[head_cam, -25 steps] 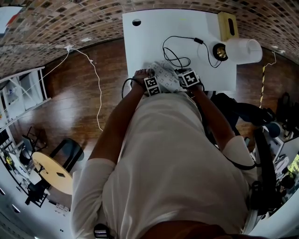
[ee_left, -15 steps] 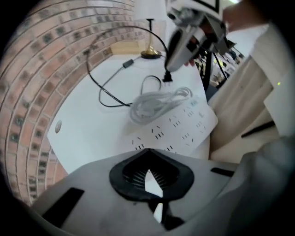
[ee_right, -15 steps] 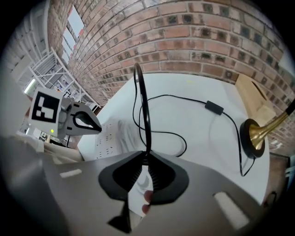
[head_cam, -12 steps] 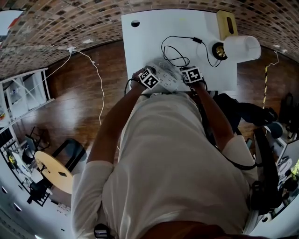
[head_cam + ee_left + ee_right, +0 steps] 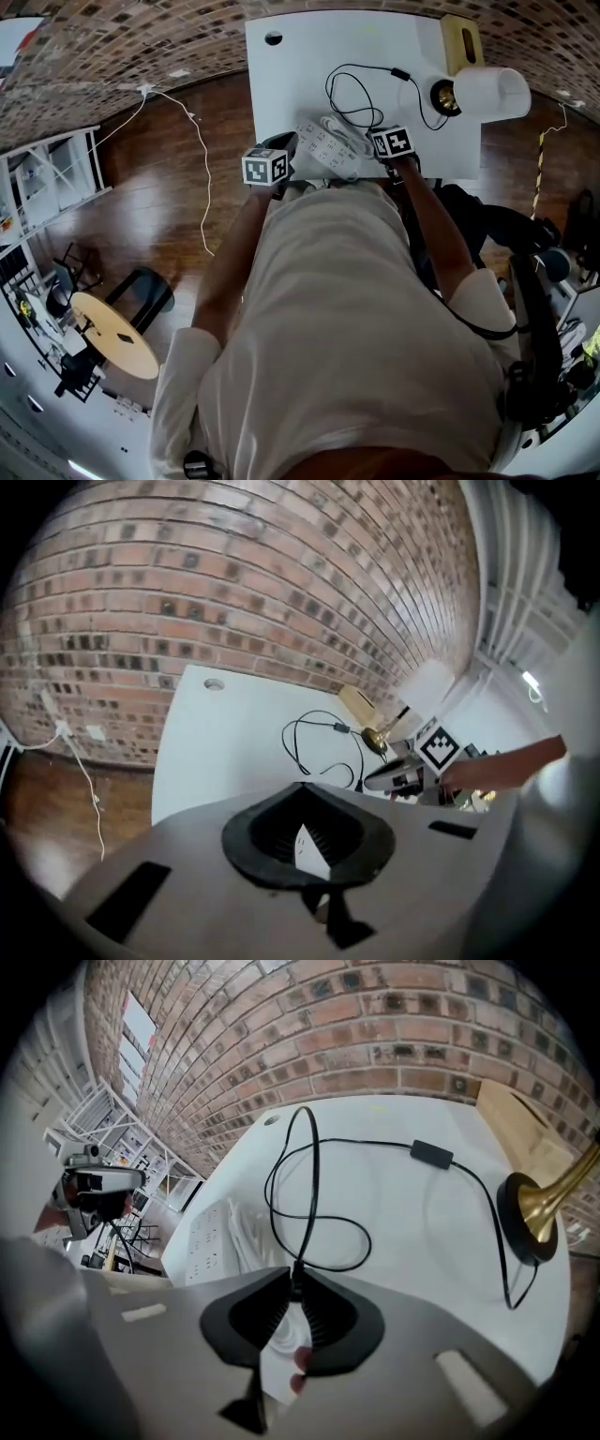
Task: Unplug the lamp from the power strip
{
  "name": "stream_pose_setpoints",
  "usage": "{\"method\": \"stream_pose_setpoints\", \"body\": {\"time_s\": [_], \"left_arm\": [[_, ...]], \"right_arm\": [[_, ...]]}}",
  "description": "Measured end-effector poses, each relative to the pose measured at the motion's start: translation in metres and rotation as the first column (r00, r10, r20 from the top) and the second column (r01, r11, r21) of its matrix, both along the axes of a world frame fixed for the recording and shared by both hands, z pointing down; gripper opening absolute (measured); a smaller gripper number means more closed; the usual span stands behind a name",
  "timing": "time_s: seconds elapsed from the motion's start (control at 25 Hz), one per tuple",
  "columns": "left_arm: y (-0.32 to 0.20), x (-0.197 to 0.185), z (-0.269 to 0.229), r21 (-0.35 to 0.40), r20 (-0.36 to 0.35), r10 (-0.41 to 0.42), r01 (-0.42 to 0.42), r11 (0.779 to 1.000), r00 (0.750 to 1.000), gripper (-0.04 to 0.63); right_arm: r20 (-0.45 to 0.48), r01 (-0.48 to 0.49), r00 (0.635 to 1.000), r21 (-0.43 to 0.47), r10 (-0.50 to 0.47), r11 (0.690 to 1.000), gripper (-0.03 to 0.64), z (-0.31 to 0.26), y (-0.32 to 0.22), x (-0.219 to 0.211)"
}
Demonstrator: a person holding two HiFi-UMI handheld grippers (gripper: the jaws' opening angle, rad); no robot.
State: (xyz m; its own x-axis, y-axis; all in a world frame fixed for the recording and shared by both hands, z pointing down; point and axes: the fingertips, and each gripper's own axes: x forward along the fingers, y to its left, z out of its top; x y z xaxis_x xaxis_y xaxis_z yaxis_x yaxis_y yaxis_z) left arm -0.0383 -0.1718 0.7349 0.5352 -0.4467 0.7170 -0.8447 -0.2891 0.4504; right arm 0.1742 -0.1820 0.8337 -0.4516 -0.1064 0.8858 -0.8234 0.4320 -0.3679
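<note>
The lamp, with a white shade and a brass base, lies at the white table's far right. Its black cord loops across the table and ends between the jaws of my right gripper, which is shut on the lamp's plug. The white power strip lies just left of that gripper, apart from the plug, and shows again as the power strip in the right gripper view. My left gripper is shut on nothing. In the head view it hangs by the table's left front corner, off the strip.
A wooden block stands behind the lamp. There is a cable hole in the table's far left corner. A white cable trails over the wooden floor on the left. A round table and a shelf stand further left.
My left gripper has come off the power strip and swung left to the table's edge. My right gripper has edged up and to the right.
</note>
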Motion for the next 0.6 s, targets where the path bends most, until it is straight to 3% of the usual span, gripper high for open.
{"method": "stream_pose_setpoints", "body": {"time_s": [0.12,0.28,0.44,0.6], "left_arm": [[0.004,-0.02,-0.009,-0.007,-0.031,-0.099,0.098,0.995,0.995,0.003],[0.008,-0.038,-0.015,-0.005,-0.042,-0.156,0.156,0.988,0.987,0.002],[-0.002,-0.043,-0.026,0.019,-0.071,-0.167,0.168,0.986,0.983,0.002],[-0.016,-0.043,-0.038,0.053,-0.088,-0.137,0.142,0.988,0.987,0.002]], "right_arm": [[0.0,-0.011,1.0,0.006,0.011,1.0,0.051,0.002,-0.001,0.004],[0.001,-0.042,0.999,0.017,0.042,0.999,0.063,0.002,0.0,0.007],[0.021,-0.087,0.996,0.05,0.086,0.995,0.078,-0.007,-0.001,0.009],[0.099,-0.128,0.989,0.142,0.114,0.982,0.114,-0.029,-0.006,-0.004]]}}
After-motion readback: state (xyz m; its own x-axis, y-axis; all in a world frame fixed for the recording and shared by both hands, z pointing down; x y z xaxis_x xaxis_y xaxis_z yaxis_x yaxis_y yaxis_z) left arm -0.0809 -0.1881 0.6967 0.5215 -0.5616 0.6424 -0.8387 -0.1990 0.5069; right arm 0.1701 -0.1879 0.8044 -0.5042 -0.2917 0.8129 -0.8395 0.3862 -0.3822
